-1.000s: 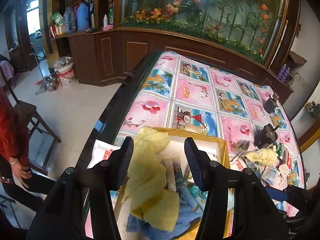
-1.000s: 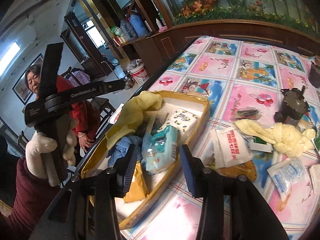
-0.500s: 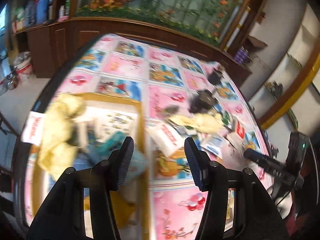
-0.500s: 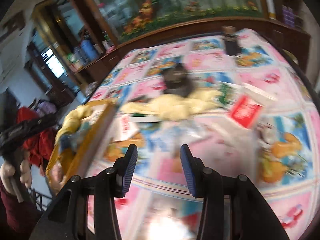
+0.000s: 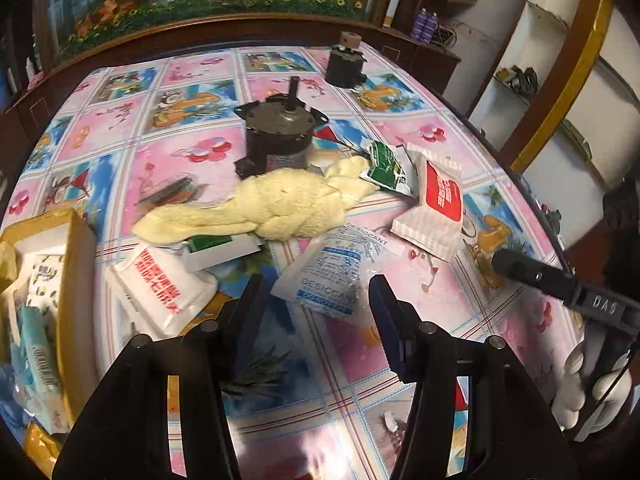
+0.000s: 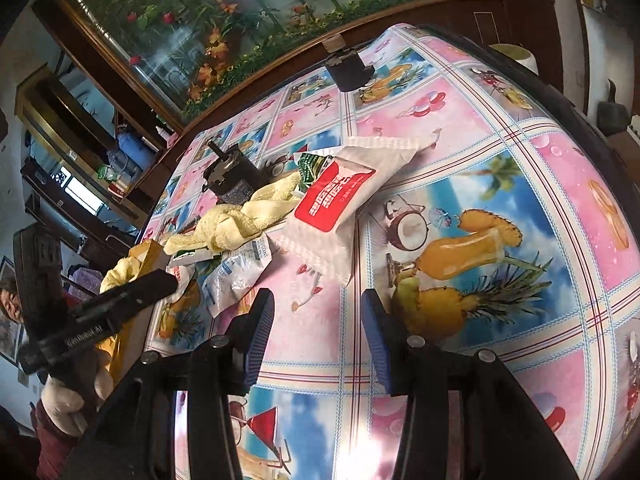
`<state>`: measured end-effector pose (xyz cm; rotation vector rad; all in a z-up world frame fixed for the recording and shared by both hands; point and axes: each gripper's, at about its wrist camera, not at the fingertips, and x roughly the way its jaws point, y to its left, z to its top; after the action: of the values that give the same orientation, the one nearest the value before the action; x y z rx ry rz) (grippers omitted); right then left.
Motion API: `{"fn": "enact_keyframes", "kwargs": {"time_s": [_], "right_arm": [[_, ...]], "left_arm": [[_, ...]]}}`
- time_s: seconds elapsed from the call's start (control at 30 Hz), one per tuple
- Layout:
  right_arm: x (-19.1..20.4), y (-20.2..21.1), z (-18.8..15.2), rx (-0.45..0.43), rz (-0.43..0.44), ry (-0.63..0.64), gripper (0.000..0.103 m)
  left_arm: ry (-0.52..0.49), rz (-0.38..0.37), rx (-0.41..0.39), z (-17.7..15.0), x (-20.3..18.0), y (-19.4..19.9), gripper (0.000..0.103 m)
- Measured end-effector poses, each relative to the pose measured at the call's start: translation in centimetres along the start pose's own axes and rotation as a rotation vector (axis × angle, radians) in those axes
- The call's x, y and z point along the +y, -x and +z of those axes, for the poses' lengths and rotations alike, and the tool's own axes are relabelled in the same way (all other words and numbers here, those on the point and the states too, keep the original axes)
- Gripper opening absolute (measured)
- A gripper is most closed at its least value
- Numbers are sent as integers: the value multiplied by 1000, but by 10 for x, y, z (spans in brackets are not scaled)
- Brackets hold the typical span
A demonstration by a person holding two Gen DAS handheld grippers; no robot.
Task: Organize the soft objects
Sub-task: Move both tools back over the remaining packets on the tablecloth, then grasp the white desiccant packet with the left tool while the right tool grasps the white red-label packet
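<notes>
Both your hand-held grippers, left (image 5: 316,300) and right (image 6: 316,312), have swung off the box (image 5: 76,248) at 9 o'clock, released and empty. Desiccant packet (image 5: 324,276) lies on the counter (image 5: 420,288) at 12 o'clock, next pick.

The tabletop (image 5: 400,360) wears a glossy cloth of pink and blue squares printed with balloons, cocktails and pineapples, ruled by red plaid lines; the plush towel (image 5: 280,208) is pale yellow; the desiccant sachet (image 5: 332,276) is white with blue lettering; one soft pack (image 6: 340,200) is white with a red label (white characters on it); another pack (image 5: 160,284) is white with red print; the motor (image 5: 280,136) is dark grey-black; the box (image 5: 76,264) is mustard yellow; both gripper pads show dark blue ribbing.
</notes>
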<state>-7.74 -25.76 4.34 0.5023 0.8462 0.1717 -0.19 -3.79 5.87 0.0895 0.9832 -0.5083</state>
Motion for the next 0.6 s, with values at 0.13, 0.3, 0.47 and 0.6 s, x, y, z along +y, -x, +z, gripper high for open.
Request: {"fn": "enact_keyframes", "kwargs": {"time_s": [0.13,0.3,0.47,0.6], "right_arm": [[-15,-5,18,18,33,-73,45],[-25,-25,43,35,59,-196,56],[-17,-39,54,25,13,-220,56],[-5,-46,57,20,-62,-188,58]], "left_arm": [[-55,40,6,3,-11,-22,53],[-78,69,16,5,-14,-40,53],[-72,66,12,9,-12,-46,58],[-54,81,3,11,-10,-50,67]]}}
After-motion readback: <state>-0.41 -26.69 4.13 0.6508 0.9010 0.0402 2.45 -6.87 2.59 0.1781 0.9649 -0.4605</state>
